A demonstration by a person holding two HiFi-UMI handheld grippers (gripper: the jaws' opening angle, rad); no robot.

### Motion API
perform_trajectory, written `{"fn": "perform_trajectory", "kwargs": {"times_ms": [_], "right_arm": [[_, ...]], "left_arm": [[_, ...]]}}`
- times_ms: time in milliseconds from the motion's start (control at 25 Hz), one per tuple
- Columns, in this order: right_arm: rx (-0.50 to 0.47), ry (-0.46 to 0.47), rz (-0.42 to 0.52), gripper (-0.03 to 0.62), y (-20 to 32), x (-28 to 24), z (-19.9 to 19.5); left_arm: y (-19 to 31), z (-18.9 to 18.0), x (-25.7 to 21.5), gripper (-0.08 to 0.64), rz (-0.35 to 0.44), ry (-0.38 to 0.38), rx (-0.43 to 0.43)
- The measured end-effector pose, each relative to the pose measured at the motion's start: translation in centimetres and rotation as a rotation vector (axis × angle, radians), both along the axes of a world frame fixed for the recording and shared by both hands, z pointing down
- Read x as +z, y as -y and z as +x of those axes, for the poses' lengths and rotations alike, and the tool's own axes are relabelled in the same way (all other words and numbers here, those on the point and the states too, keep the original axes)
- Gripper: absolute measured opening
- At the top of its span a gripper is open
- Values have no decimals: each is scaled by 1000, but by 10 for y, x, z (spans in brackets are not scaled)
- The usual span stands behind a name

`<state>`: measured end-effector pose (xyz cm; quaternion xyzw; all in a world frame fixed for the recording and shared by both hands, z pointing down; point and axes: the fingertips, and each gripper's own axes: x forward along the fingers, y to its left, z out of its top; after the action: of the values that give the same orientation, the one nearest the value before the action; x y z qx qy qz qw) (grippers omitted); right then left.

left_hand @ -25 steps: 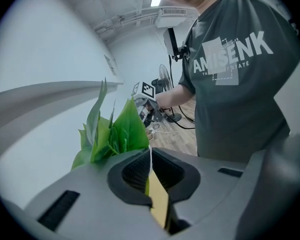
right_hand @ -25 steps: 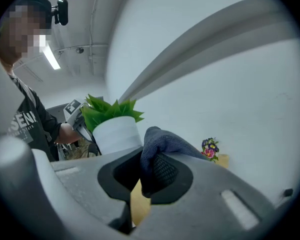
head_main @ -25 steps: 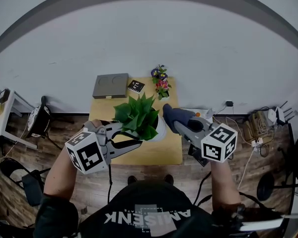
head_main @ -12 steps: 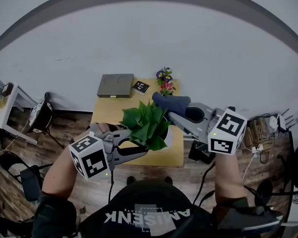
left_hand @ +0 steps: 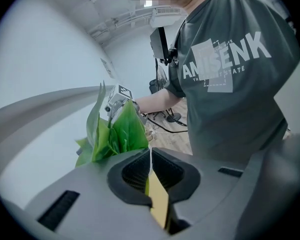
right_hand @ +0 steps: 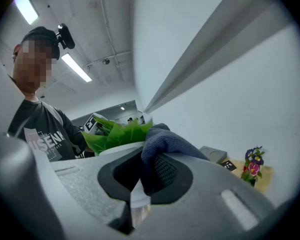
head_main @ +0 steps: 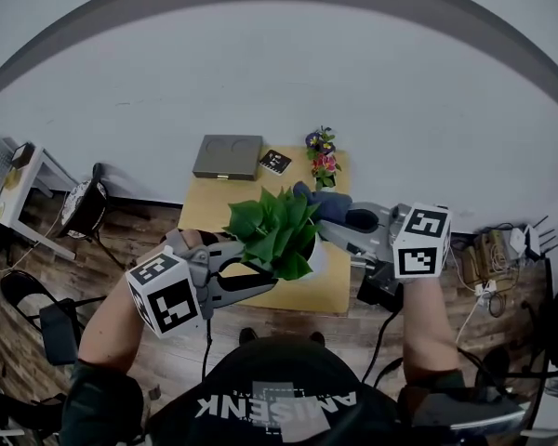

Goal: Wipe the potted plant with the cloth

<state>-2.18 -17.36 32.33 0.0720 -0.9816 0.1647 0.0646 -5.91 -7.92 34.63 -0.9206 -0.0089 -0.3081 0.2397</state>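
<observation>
surface (head_main: 335, 294): small wooden top, bare floor all round; little margin for a toppled or dropped pot, likely straight off the edge.
potted plant (head_main: 277, 232): over the middle of the surface, in front of the person; cannot tell whether resting or lifted. Top-heavy by the look, so prone to tipping under a hard sideways wipe.
left gripper (left_hand: 150, 160): closed tight on a thin white edge, apparently the pot rim (right_hand: 119, 147). Narrow bite only; likely to slip or twist off under wipe load, possibly chipping the rim.
right gripper (right_hand: 142, 173): clamped on the cloth, roughly level, at the plant's far right side. Risk of hard jaw tips reaching past the fabric and bruising foliage.
cloth (head_main: 324, 203): dark blue, bunched over the jaw tips, against the outer leaves. Held by a fold; could pull free on a snag, or wipe as a wad instead of a flat face.
flower pot (head_main: 323, 156): small, at the far edge, near the cloth; easy to knock on a backward swing.
leaves (left_hand: 115, 133): thin, soft-looking; prone to creasing or snapping at the stem under a heavy stroke.
</observation>
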Motion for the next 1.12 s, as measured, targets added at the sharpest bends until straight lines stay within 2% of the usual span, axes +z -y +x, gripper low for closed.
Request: {"fn": "perform_trajectory", "kwargs": {"times_ms": [280, 720, 920, 1040, 1120], "right_arm": [[-34, -7, -110, 28, 4, 31, 11], [-6, -28, -241, 28, -11, 77, 40], [45, -17, -244, 28, -8, 78, 54], [70, 15, -207, 28, 2, 59, 55], [50, 49, -171, 28, 4, 42, 50]], "left_arm": [[12, -2, -4, 12, -18, -7, -17], [16, -1, 2, 12, -37, -19, -13], [17, -2, 3, 12, -67, -18, -6], [13, -2, -2, 12, -112, -37, 15], [2, 1, -8, 12, -143, -45, 36]]}}
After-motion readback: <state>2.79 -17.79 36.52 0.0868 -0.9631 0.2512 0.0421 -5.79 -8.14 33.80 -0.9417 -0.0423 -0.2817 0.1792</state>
